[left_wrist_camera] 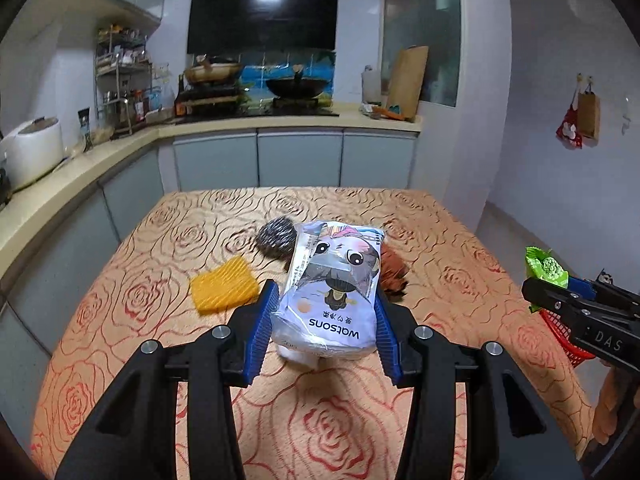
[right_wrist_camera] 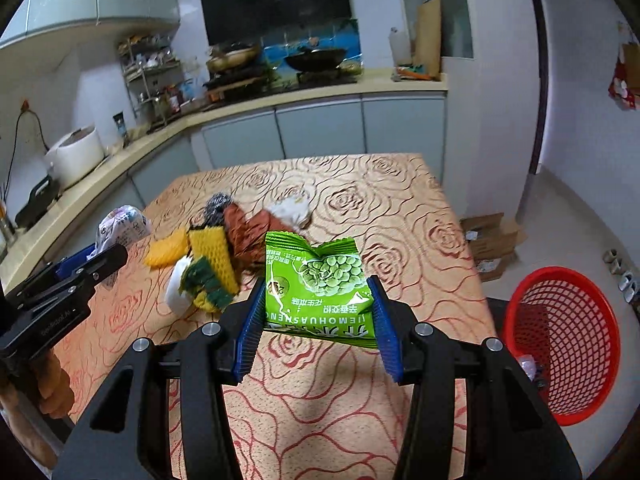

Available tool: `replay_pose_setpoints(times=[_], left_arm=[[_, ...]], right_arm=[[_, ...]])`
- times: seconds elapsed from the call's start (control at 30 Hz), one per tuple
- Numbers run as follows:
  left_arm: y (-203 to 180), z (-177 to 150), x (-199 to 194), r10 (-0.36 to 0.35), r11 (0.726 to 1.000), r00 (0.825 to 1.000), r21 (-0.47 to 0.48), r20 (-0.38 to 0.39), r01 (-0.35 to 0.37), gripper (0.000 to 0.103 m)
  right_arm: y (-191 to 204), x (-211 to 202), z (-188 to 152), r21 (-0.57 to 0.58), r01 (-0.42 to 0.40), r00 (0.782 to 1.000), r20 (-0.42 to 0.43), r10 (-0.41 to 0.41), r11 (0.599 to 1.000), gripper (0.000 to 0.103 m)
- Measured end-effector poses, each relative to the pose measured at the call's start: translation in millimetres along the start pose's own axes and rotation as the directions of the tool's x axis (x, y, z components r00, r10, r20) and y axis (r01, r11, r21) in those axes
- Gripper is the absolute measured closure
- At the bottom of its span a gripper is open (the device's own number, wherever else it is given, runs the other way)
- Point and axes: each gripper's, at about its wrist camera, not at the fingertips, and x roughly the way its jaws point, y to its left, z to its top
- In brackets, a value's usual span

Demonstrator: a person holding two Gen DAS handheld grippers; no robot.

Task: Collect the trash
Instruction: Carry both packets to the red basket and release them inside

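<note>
My left gripper (left_wrist_camera: 326, 320) is shut on a white Watsons tissue pack (left_wrist_camera: 332, 292) and holds it above the table (left_wrist_camera: 120, 320). My right gripper (right_wrist_camera: 316, 320) is shut on a green pea snack packet (right_wrist_camera: 320, 288), held above the table (right_wrist_camera: 400, 216). The red mesh basket (right_wrist_camera: 568, 344) stands on the floor to the right of the table. The right gripper with the green packet (left_wrist_camera: 546, 266) shows at the right edge of the left wrist view. The left gripper with the tissue pack (right_wrist_camera: 122, 226) shows at the left of the right wrist view.
On the table lie a yellow sponge (left_wrist_camera: 224, 290), a steel scourer (left_wrist_camera: 276, 236), a brown cloth (right_wrist_camera: 248, 232), a crumpled white wrapper (right_wrist_camera: 292, 210) and a yellow-green sponge (right_wrist_camera: 208, 272). Kitchen counter (left_wrist_camera: 80, 168) runs left and behind. Cardboard boxes (right_wrist_camera: 492, 236) lie on the floor.
</note>
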Motion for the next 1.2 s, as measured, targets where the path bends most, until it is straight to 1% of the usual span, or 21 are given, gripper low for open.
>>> replay_pose_setpoints(times=[0.07, 0.27, 0.5, 0.8, 1.0, 1.1, 1.2], left_arm=[[-7.7, 2.7, -0.1, -0.005, 1.0, 1.0, 0.012, 0.007, 0.005, 0.059], [-40.4, 11.8, 5.2, -0.058, 0.997, 0.998, 0.045, 0.018, 0.057, 0.059], [-92.3, 18.9, 16.9, -0.152, 0.983, 0.988, 0.108, 0.011, 0.15, 0.059], [-162.7, 18.2, 32.7, -0.271, 0.944, 0.962, 0.186, -0.033, 0.273, 0.059], [-201.2, 14.9, 40.9, -0.326, 0.915, 0.943, 0.229, -0.063, 0.332, 0.059], [-220.5, 14.5, 46.6, -0.356, 0.898, 0.931, 0.244, -0.082, 0.365, 0.059], [-238.3, 12.5, 49.6, -0.373, 0.885, 0.923, 0.263, -0.097, 0.386, 0.059]], right_arm=[[-7.1, -4.7, 1.7, 0.012, 0.009, 1.0, 0.013, -0.009, 1.0, 0.055], [-35.2, -20.5, 6.0, 0.051, 0.049, 0.998, 0.046, -0.052, 0.997, 0.055], [-78.8, -39.1, 7.1, 0.115, 0.119, 0.989, 0.073, -0.128, 0.986, 0.055], [-128.9, -58.5, 2.0, 0.188, 0.201, 0.972, 0.083, -0.22, 0.961, 0.055], [-157.2, -71.2, -4.3, 0.219, 0.247, 0.959, 0.08, -0.27, 0.944, 0.055], [-171.6, -75.8, -7.1, 0.236, 0.268, 0.953, 0.074, -0.293, 0.934, 0.055], [-183.8, -80.0, -11.1, 0.248, 0.289, 0.947, 0.068, -0.314, 0.925, 0.055]])
